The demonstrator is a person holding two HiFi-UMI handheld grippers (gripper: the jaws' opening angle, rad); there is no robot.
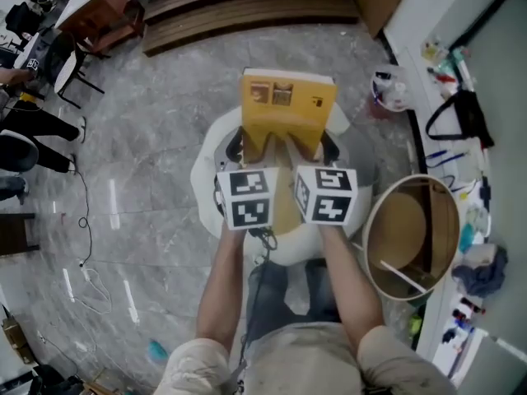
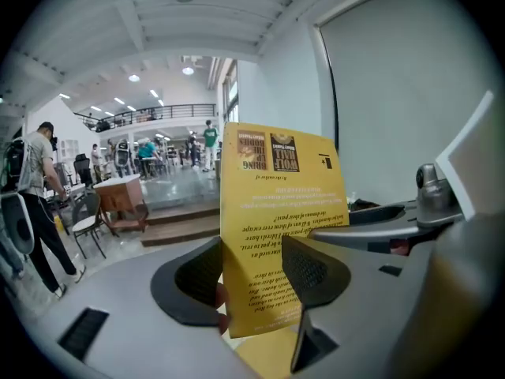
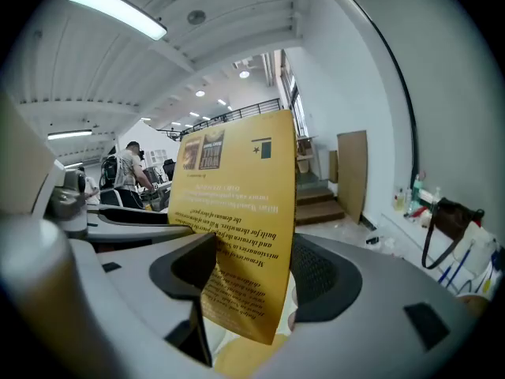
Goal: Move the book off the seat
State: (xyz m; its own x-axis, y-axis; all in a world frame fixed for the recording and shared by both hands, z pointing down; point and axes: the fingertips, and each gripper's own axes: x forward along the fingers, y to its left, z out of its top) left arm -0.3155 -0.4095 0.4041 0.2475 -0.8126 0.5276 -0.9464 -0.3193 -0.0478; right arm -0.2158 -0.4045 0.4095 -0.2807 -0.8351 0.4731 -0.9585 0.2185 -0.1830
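A yellow book (image 1: 288, 105) is held upright over the round white seat (image 1: 206, 175), its back cover toward me. Both grippers grip its lower edge side by side: my left gripper (image 1: 251, 148) is shut on the left part and my right gripper (image 1: 309, 148) on the right part. In the left gripper view the book (image 2: 276, 204) stands between the dark pads (image 2: 312, 271) of that gripper (image 2: 256, 279). From the right gripper view, the book (image 3: 241, 204) is likewise pinched in the right gripper (image 3: 252, 279). Whether the book touches the seat is hidden.
A round wooden tub (image 1: 412, 237) stands just right of the seat. A counter with bottles and a black bag (image 1: 461, 113) runs along the right wall. Wooden steps (image 1: 247, 6) lie ahead. Chairs (image 1: 66, 64) and a floor cable (image 1: 82, 220) are at the left.
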